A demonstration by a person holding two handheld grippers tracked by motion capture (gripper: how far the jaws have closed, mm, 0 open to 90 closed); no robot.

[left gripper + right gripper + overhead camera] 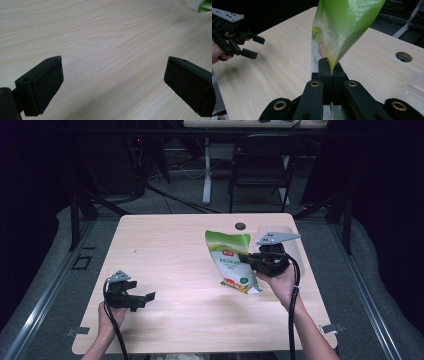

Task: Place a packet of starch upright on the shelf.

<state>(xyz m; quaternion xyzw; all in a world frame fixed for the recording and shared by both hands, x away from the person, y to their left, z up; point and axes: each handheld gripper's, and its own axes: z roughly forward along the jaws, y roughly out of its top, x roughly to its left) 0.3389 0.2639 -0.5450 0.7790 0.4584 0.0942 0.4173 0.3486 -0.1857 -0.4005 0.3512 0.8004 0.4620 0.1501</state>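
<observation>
A green and white food bag [231, 261] stands tilted on the light wooden table [170, 245], right of centre. My right gripper [245, 258] is shut on the bag's right edge; in the right gripper view the two jaws pinch the thin green film of the bag [342, 27], which rises above them. My left gripper [148, 298] is near the table's front left, held open over bare wood, with nothing between its wide-apart pads [47, 85]. A green corner of the bag [205, 5] peeks in at the top right of the left gripper view.
A round cable hole [240, 226] sits near the table's far edge. A clear plastic container [280, 234] stands behind my right gripper. A dark chair [262, 162] and a white desk leg [206, 170] are beyond the table.
</observation>
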